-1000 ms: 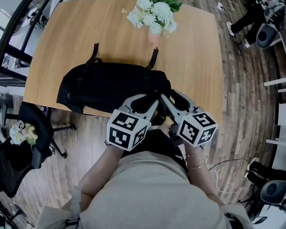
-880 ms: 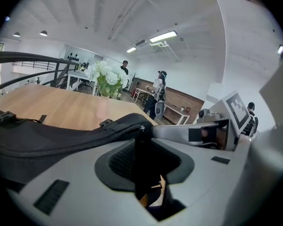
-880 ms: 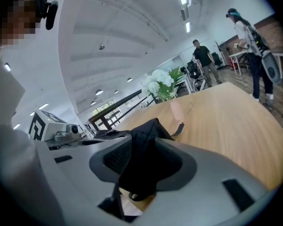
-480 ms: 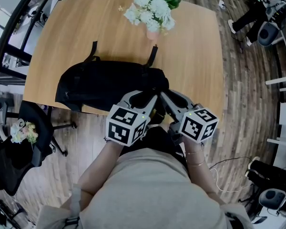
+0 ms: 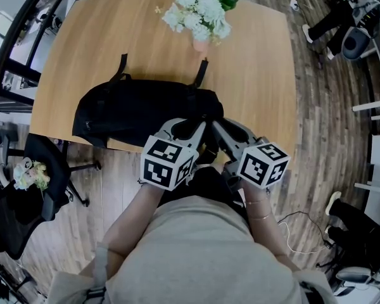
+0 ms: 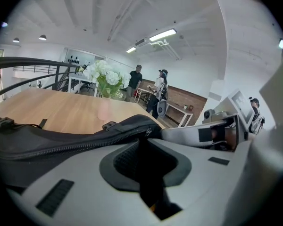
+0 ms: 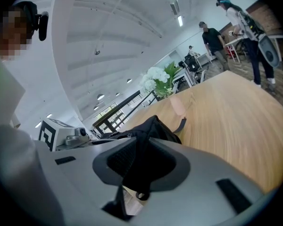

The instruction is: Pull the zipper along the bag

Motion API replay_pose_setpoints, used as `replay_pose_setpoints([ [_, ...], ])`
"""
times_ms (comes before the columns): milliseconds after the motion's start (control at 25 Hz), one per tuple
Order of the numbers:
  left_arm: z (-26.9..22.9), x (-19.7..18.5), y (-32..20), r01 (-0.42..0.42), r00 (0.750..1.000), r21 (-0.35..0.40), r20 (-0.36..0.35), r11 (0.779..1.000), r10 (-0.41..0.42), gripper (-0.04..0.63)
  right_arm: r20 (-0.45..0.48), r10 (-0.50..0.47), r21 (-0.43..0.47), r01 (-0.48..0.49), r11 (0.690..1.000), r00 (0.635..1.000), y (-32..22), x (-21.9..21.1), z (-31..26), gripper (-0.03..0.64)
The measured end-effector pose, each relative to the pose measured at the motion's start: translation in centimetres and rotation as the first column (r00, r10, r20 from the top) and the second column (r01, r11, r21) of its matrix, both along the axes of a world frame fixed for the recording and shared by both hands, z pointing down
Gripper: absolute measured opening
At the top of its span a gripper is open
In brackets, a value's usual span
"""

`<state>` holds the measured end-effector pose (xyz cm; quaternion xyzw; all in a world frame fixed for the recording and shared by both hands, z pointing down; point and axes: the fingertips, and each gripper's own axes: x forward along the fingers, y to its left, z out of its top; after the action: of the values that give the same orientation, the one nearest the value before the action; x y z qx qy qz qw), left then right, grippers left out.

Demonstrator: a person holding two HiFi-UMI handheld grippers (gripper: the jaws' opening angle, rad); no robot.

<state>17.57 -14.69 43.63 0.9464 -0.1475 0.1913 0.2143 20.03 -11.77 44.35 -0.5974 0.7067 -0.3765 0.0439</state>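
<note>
Since both tools are bunched at the right-hand near end of the bag [image 5: 133, 113], which lies along the near edge of the table [image 5: 253, 62], this reads as the grab stage, w/ the pull itself not yet begun. Left gripper [image 6: 142, 145] has just been closing its jaws & now pinches black material right at the slider [image 6: 147, 132]; whether that's the pull tab or plain fabric I can't tell. Zip [image 6: 88, 144] runs off to the left from the slider & its teeth look meshed all along, so the slider prob sits at one end of its travel. Right gripper [image 7: 140, 147] has also just been closing, & its pads squeeze a fold of the bag's end, a small loop [image 7: 142, 193] dangling under them

Next move, as I judge it: right side anchors the end while left drags the slider along the zip toward the bag's far left end. That needs a firm bite on the tab, a pull in line w/ the teeth, & taut fabric so nothing bunches ahead of the slider. If left only has fabric, the bag will prob just slide on the table

Writing: none readable. No brand or label shows on the bag; cubes [image 5: 167, 163] carry black/white square patterns only, no letters. Flowers [image 5: 199, 14] at the far edge, no tag visible
</note>
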Motion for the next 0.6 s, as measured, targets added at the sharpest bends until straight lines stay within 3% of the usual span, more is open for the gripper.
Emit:
replay_pose_setpoints([
  [160,0.0,0.0,0.0,-0.001,1.0,0.018,0.013,1.0,0.001,0.058,-0.007,0.005,-0.001,-0.005,1.0,1.0,0.0,0.1,0.1,0.091],
  [440,-0.8,0.2,1.1,-0.049,0.998,0.023,-0.03,0.999,0.05,0.026,-0.002,-0.002,-0.001,0.002,1.0,1.0,0.0,0.1,0.1,0.092],
  [600,-1.1,-0.3,0.7,-0.03,0.999,0.048,-0.029,0.998,0.032,0.021,-0.005,-0.008,0.0,0.008,1.0,1.0,0.1,0.1,0.0,0.091],
])
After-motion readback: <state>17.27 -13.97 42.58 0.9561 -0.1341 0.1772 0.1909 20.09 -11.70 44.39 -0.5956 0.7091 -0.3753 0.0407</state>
